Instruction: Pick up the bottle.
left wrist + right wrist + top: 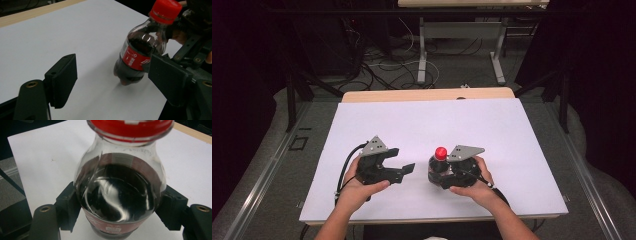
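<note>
In the high view, a small clear plastic bottle (438, 165) with a red cap (441, 153) and dark drink inside is seen on the white worktop (422, 125), held by the right tool (443, 176), whose jaws are clamped on its body. The bottle is near the front edge of the worktop, a little right of its middle. Its long axis is nearly upright, with the cap on top. The lower half of the bottle is hidden by the right tool and the right hand (474, 182). The left tool (404, 169) is held just left of the bottle, apart from it, its jaws parted with nothing between them.

In the left gripper view, the bottle (142, 50) is shown tilted, the cap (165, 10) leaning toward the upper right and the base toward the worktop (62, 32). A red label band (133, 58) with small white print is wrapped around the body; the print is too small to be read. The dark liquid is seen to reach up into the shoulder. The bottle's right side is covered by the right tool and by the near right jaw of the left tool (112, 82). Whether the base touches the worktop cannot be told.

In the right gripper view, the bottle (120, 192) is seen close up between the two black jaws of the right tool (120, 213), which press on it at either side, at the label's height. The cap (130, 127) is cut off by the top edge, and the base is cut off at the bottom. Glare on the curved plastic blurs the label.
</note>
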The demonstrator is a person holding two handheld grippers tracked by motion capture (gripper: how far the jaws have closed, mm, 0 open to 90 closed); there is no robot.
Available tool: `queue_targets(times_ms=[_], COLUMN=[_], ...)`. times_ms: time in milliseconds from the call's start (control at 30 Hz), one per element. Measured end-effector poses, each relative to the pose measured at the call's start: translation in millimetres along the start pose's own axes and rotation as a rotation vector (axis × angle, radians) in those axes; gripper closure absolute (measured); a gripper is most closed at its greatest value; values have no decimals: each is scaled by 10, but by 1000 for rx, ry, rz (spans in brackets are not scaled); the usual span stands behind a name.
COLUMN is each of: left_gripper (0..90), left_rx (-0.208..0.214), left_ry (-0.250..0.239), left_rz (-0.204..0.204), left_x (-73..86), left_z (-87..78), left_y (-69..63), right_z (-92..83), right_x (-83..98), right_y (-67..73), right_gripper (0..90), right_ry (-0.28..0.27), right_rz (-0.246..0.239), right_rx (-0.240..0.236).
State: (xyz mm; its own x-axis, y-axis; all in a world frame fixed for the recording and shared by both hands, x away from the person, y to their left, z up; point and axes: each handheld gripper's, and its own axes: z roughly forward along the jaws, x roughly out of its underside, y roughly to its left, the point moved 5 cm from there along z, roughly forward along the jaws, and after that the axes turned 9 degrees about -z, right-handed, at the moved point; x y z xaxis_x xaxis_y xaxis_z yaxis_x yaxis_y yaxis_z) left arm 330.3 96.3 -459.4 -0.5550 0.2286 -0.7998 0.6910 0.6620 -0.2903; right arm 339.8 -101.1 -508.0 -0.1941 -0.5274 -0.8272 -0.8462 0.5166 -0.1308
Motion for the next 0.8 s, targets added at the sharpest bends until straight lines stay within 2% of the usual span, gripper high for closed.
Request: queue_targets(times_ms=[33,67,100,167,233,333,467,667,700,767,800], left_gripper=[238,237,237,254,262,280,299,313,313,314,320], left_rx=[-3,2,0,16,16,42,50,69,75,80,90], left_ry=[-6,4,-10,-7,-5,-11,-33,-2,12,7,15], left_rz=[6,14,21,35,38,32,54,65,70,69,55], left_x=[-25,-44,-67,-107,-145,-200,-263,-325,-333,-352,-353], left_z=[21,25,47,70,81,89,103,127,128,147,149], left_y=[-10,-23,-44,-91,-138,-207,-277,-337,-343,-364,-383], right_z=[8,-1,-1,3,3,0,5,13,16,7,6], right_x=[-1,5,7,10,9,5,11,21,19,21,19], right_y=[1,3,3,3,8,19,22,18,20,28,33], right_gripper=[293,293,293,293,293,293,293,293,293,293,293], right_ry=[-8,10,12,12,11,10,14,20,16,27,27], right_rz=[0,-1,-3,-5,-6,-8,-7,-13,-13,-8,-7], right_rx=[1,-1,-1,3,0,-13,-18,-10,-24,-25,-29])
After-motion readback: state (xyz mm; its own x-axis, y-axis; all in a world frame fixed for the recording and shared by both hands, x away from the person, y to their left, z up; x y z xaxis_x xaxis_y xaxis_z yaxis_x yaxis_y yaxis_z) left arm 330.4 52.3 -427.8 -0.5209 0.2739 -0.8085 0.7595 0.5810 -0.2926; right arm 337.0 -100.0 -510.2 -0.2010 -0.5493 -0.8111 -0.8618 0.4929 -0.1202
